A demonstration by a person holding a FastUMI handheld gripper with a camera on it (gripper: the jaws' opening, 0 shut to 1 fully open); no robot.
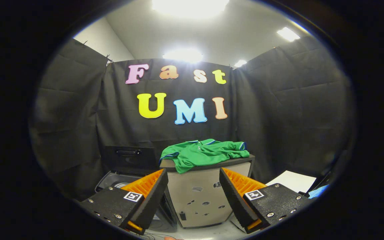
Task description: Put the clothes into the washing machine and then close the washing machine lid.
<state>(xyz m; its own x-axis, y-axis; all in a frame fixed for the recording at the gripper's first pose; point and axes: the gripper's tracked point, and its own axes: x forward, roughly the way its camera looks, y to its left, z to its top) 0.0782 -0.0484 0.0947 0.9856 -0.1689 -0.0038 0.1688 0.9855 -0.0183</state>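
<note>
A green polo shirt (203, 153) lies crumpled on top of a pale box-shaped unit (202, 196) straight beyond my fingers. To the left of that unit stands the dark washing machine (118, 180), its lid (130, 156) raised upright at the back and the drum opening partly hidden behind my left finger. My gripper (193, 176) is open, with nothing between its fingers. It is held back from the shirt and lower than it.
Black cloth walls close the booth behind and on both sides. A white sheet (292, 181) and a blue object (318, 191) lie to the right, past the right finger. Pale floor (208, 231) shows under the fingers.
</note>
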